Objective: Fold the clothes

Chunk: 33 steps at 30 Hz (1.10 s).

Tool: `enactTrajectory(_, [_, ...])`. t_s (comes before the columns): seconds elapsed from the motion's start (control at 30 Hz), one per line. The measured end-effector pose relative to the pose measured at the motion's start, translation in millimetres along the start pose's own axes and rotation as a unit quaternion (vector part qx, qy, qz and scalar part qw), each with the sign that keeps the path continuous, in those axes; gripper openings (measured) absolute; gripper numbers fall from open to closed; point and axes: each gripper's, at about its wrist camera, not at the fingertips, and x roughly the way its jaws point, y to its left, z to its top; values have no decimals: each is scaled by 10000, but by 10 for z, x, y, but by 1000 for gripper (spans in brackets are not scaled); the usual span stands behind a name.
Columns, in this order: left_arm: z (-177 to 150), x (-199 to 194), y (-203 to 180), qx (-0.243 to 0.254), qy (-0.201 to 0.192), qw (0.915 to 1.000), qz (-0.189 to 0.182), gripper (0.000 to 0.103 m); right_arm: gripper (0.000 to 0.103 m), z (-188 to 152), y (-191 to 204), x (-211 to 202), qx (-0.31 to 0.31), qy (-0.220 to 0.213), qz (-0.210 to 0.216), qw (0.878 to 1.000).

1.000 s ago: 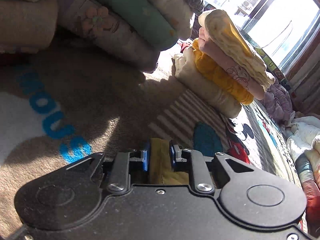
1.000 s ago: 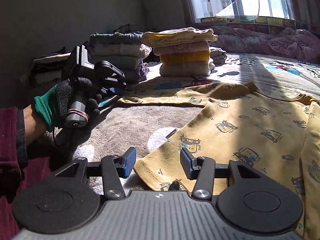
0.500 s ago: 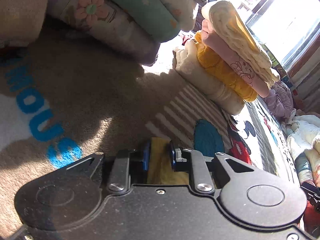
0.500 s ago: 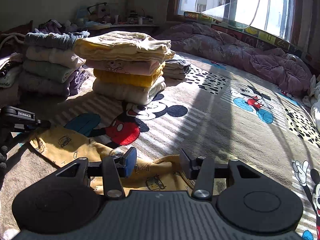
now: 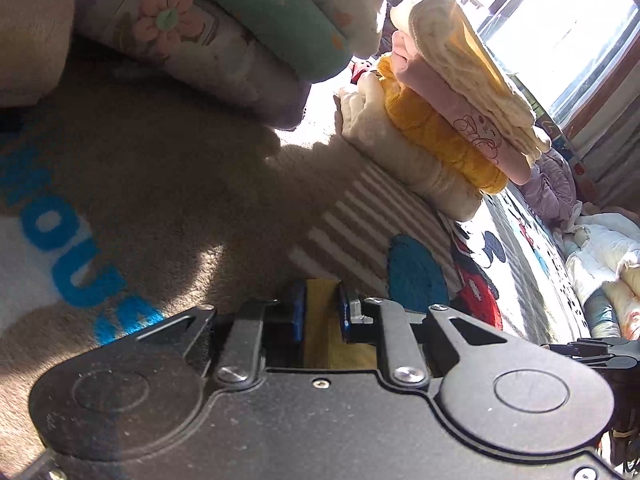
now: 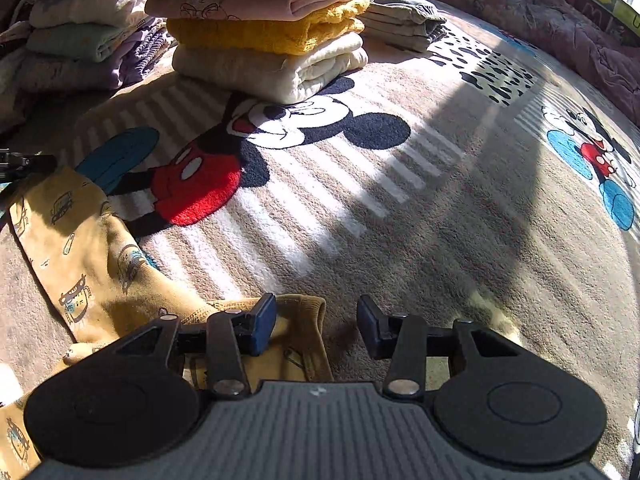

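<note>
A Mickey Mouse blanket (image 6: 400,208) covers the surface — its red-shorted figure sits centre-left of the right wrist view. A purple quilt (image 6: 560,20) bunches along the upper right; a bright window (image 5: 560,28) fills the left wrist view's upper right.

The left tool (image 5: 320,312) hides most of the yellow garment (image 5: 318,320) behind its black body. The folded stack (image 6: 264,20) is cut off by the top edge of the right wrist view.
</note>
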Motion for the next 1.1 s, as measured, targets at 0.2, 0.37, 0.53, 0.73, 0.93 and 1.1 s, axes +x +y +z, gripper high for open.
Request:
enactTrajectory(0.2, [6,-65,11,30,-103,9999,97,11,8,-108,-87,-120,380,-453,340,9977])
enactTrajectory(0.37, [41,-172,50,-150,-377,9988,288,11,7,-383,-254,-331,1554,-1436,217,9771])
enactTrajectory(0.53, [18,-82,91,-206,-193,9993,248,11,13,-503,-273,-69,1969,-1246,-135,9724])
enactTrajectory(0.73, [20,-93,106,-199,-220,9994,187,10,11,-429,-227,-23,1819,-1222,-99,9756])
enactTrajectory(0.93, [32,-143,112,-214,-394,9984,335,10,10,-403,-134,36,1594,-1206,-416,9789])
enactTrajectory(1.1, [45,-179,132,-268,-506,9975,408,15,37,-342,14,-65,1373,-1394,-1201,9733])
